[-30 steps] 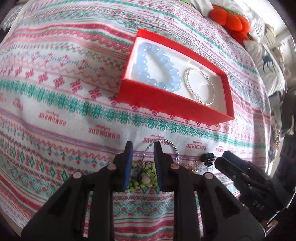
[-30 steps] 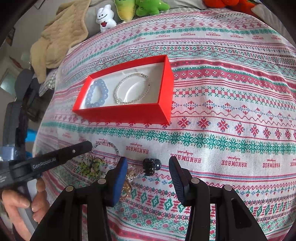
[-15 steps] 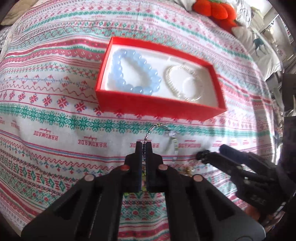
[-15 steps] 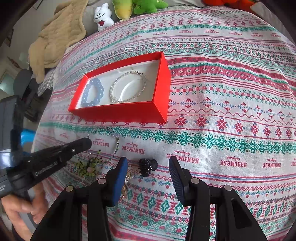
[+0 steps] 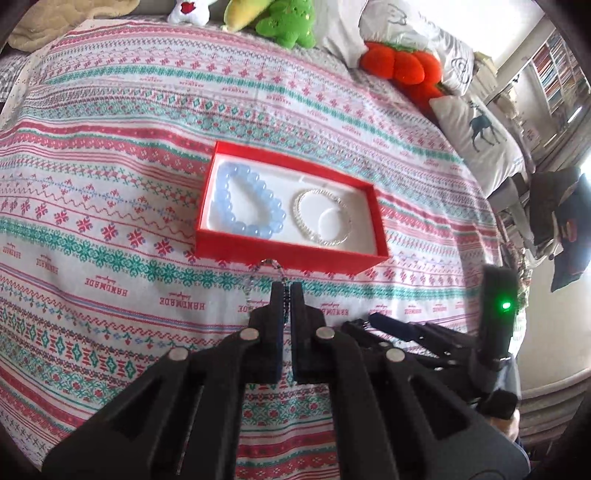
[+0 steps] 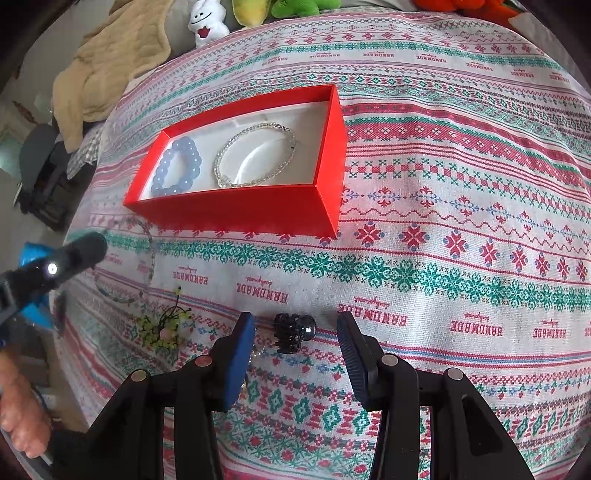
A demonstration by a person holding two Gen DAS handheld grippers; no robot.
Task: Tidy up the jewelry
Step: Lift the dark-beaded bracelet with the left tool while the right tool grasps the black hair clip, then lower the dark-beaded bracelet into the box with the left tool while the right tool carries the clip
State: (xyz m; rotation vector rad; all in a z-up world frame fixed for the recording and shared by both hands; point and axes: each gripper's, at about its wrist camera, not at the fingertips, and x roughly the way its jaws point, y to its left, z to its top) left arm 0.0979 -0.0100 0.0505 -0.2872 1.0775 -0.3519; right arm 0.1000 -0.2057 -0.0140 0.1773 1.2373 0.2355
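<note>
My left gripper is shut on a thin silver bead chain, whose loop pokes out above the fingertips just short of the red box. A pale blue bead bracelet and a silver bracelet lie inside the box. In the right wrist view the chain dangles from the left gripper over the cloth. My right gripper is open and hovers over a small black clip, which lies between its fingers untouched. A green-yellow beaded piece rests to the clip's left.
The patterned bedspread covers the whole surface. Plush toys, an orange plush and pillows line the far edge. A beige blanket lies at the back left. A person's hand shows at the lower left.
The left gripper closed on the chain, then rose and lifted it off the cloth toward the red box. The green beaded piece stayed down. The right gripper held still.
</note>
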